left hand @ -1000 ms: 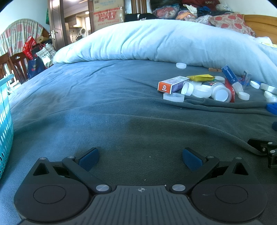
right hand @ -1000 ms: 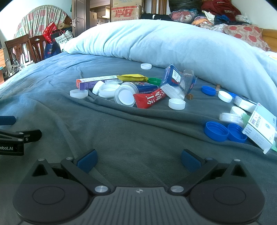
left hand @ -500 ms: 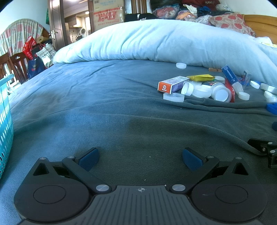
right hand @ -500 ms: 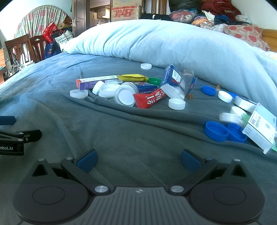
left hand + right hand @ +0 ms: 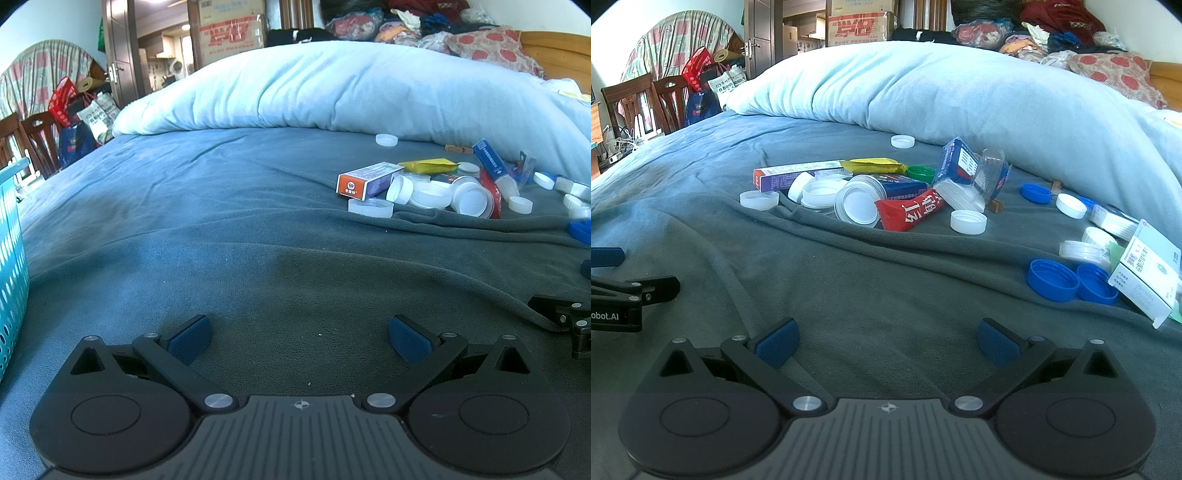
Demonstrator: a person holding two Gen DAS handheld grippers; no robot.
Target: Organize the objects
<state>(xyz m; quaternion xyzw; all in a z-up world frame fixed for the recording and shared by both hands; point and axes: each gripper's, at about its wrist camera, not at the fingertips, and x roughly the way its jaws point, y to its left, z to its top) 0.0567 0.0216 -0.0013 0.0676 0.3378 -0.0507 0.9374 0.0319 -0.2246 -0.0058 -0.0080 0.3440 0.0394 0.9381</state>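
Both the left gripper (image 5: 299, 338) and right gripper (image 5: 886, 341) rest spread and empty on the blanket (image 5: 849, 280), so I'd reach squarely for the scattered caps (image 5: 968, 222) ahead, with the basket (image 5: 11, 266) at far left.

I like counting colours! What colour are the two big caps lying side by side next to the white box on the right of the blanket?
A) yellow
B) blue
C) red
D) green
B: in the right wrist view the two caps lying open side up beside the white box are bright blue; the only green cap sits farther back in the pile.
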